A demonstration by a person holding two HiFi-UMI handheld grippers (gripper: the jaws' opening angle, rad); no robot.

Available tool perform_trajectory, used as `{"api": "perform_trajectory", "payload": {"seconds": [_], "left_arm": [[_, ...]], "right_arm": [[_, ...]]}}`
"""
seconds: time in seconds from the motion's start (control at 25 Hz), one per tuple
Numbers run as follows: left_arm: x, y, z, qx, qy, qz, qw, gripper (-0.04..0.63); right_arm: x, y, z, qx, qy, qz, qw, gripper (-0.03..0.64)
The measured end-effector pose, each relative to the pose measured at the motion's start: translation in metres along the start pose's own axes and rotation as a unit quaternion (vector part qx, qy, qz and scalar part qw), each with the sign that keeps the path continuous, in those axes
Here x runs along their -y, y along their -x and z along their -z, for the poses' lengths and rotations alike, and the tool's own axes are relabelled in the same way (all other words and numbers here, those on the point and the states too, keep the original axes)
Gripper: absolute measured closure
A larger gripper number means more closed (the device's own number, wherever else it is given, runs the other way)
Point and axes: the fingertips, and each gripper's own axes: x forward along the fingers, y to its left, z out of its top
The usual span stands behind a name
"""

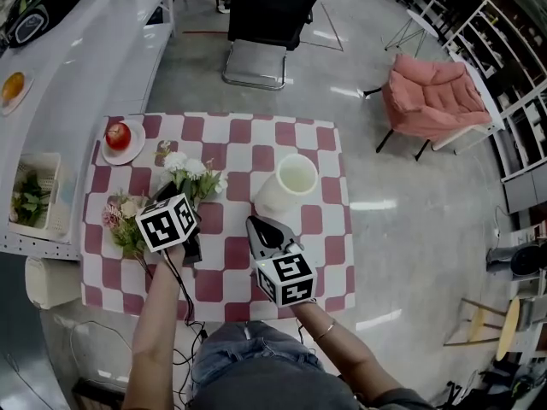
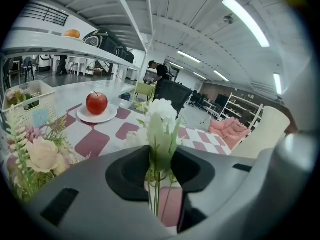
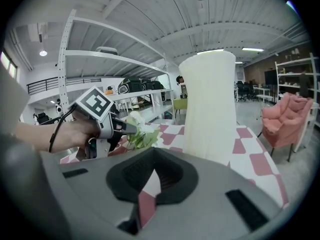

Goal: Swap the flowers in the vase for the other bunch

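Observation:
A bunch of white flowers (image 1: 192, 175) lies on the checked tablecloth (image 1: 325, 143), left of the empty cream vase (image 1: 291, 182). My left gripper (image 1: 175, 195) is at its stem end. In the left gripper view the thin green stems (image 2: 156, 184) run between the jaws, which stand slightly apart and do not press them, so the left gripper (image 2: 160, 171) is open. A pink bunch (image 1: 124, 216) lies further left, also seen as pale roses (image 2: 42, 154). My right gripper (image 1: 255, 224) sits shut and empty in front of the vase (image 3: 210, 109), looking at the left gripper (image 3: 120, 127).
A red apple (image 1: 118, 135) sits on a white plate at the table's far left corner. A white basket (image 1: 34, 196) with greens stands on the counter to the left. A black chair (image 1: 265, 15) is beyond the table and a pink armchair (image 1: 436, 96) at the right.

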Motion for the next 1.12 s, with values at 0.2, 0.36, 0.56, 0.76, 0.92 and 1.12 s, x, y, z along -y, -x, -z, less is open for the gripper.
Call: {"api": "perform_trajectory", "payload": {"seconds": [0.2,0.36,0.56,0.76,0.92,1.12], "left_arm": [[0.004,0.020,0.003,0.017,-0.013,-0.004,0.9998,0.403],[0.000,0.051,0.006,0.037,-0.034,-0.026,0.9984,0.396],[-0.028,0.094,0.015,0.058,-0.018,-0.048,0.9970,0.385],[-0.070,0.139,0.032,0.064,-0.010,-0.092,0.9936,0.386],[-0.105,0.161,0.053,0.052,0.011,-0.123,0.9909,0.386],[-0.131,0.174,0.077,0.034,0.033,-0.142,0.9887,0.377]], "right_arm": [[-0.004,0.004,-0.001,0.001,0.007,-0.010,1.000,0.607],[-0.015,0.004,-0.005,0.003,0.015,-0.031,0.999,0.607],[-0.041,-0.003,-0.005,0.004,0.026,-0.063,0.998,0.607],[-0.066,-0.006,-0.001,-0.001,0.039,-0.094,0.995,0.606],[-0.083,-0.009,0.003,-0.006,0.050,-0.113,0.992,0.607],[-0.100,-0.011,0.008,-0.011,0.057,-0.127,0.990,0.607]]}}
